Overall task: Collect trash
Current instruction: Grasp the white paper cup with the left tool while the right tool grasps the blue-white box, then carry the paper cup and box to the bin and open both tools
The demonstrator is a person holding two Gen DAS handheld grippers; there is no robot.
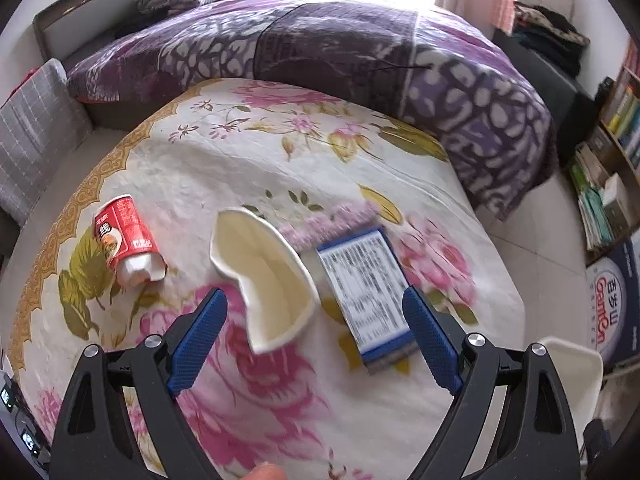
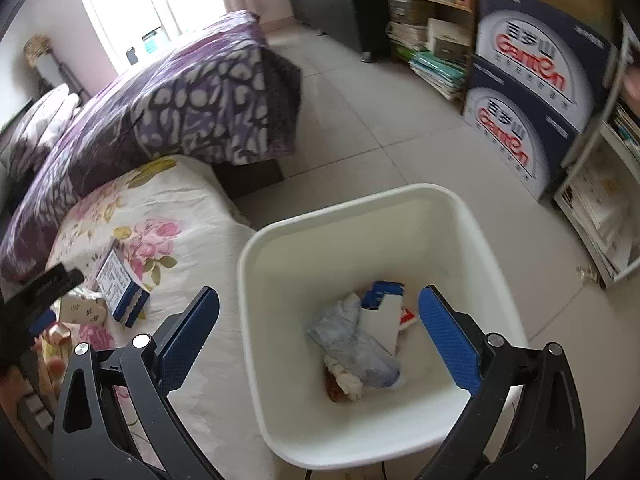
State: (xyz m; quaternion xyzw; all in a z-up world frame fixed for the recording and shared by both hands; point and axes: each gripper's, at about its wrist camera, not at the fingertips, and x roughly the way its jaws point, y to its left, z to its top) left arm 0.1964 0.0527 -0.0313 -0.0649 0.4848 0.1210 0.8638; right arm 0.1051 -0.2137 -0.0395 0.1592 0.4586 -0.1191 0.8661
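Landmark: the floral bedsheet. Behind it lies a purple patterned quilt; past the quilt's far side a bookshelf and a printed carton stand on the tiled floor; stacked cartons show again in your right wrist view, well apart from the sheet.

On the sheet, three pieces of trash: a crushed red paper cup toward the sheet's gold border, lying on its side with a torn white end; a flattened cream paper cup at the middle, its mouth bent open and rim dented; a blue box with a white printed label, just beside the cream cup, blurred in this view. The same box lies flat near the sheet's edge in your right view.

Your left gripper hangs over the sheet, fingers spread wide; the cream cup sits between them, nearer the left finger, contact not clear; the box lies inside the right finger. Nothing is gripped.

Your right gripper is off the sheet's edge, above the white bin, which stands against the bed; fingers wide, nothing held. Inside the bin: a crumpled grey-blue plastic wrap, a white and blue torn carton piece, other scraps beneath, too jumbled to name.
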